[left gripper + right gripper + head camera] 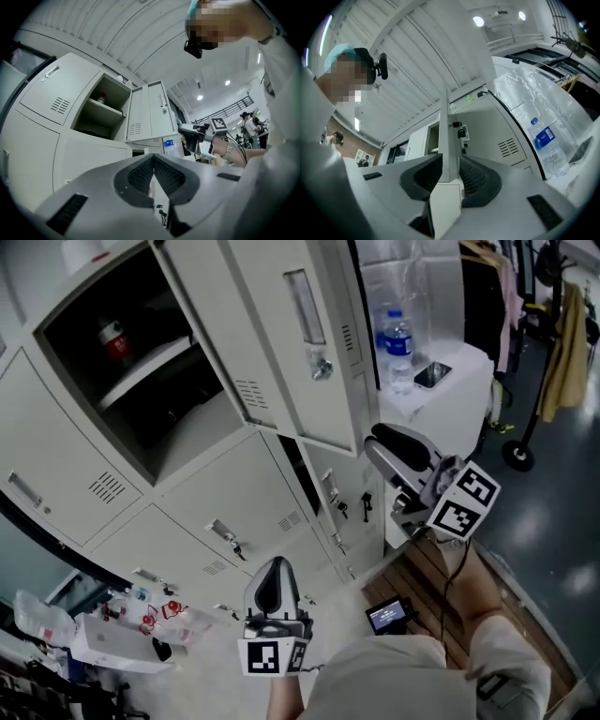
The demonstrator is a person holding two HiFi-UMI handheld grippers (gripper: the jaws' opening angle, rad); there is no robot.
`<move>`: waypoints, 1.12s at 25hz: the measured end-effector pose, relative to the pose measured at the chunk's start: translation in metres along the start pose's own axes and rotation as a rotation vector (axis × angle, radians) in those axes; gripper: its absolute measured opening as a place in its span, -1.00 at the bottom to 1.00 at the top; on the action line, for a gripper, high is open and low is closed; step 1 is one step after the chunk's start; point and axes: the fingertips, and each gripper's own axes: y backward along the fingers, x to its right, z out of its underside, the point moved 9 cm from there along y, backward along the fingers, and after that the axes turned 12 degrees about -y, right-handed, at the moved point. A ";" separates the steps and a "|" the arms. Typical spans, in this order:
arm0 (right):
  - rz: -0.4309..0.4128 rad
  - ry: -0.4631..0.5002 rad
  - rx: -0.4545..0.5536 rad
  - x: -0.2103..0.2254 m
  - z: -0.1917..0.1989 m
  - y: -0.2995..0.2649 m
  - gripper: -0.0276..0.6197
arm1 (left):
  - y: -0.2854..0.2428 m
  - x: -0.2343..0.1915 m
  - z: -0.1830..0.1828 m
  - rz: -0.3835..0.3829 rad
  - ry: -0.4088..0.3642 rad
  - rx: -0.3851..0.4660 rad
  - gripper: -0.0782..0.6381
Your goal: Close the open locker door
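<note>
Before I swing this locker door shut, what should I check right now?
1. Right claw grips the open locker door: ok, the door's edge sits between its pads.
2. Left claw out of the swing: ok, shut, empty, held low.
3. Compartment opening free: ok, the red container stands back on the shelf.
4. Water bottle clear of the door: ok, apart, beside the lockers.
5. Door lock ready to latch: cannot tell.
</note>
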 end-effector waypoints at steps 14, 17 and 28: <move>-0.141 -0.117 -0.040 -0.018 0.013 -0.016 -0.68 | 0.010 0.006 0.008 -0.021 0.016 -0.034 -0.76; -0.155 -0.108 -0.053 -0.032 0.018 -0.021 -0.68 | 0.015 0.003 0.009 -0.032 0.011 -0.040 -0.76; -0.061 -0.092 -0.053 -0.092 0.046 -0.042 -0.70 | 0.040 -0.027 0.017 -0.064 0.032 -0.033 -0.76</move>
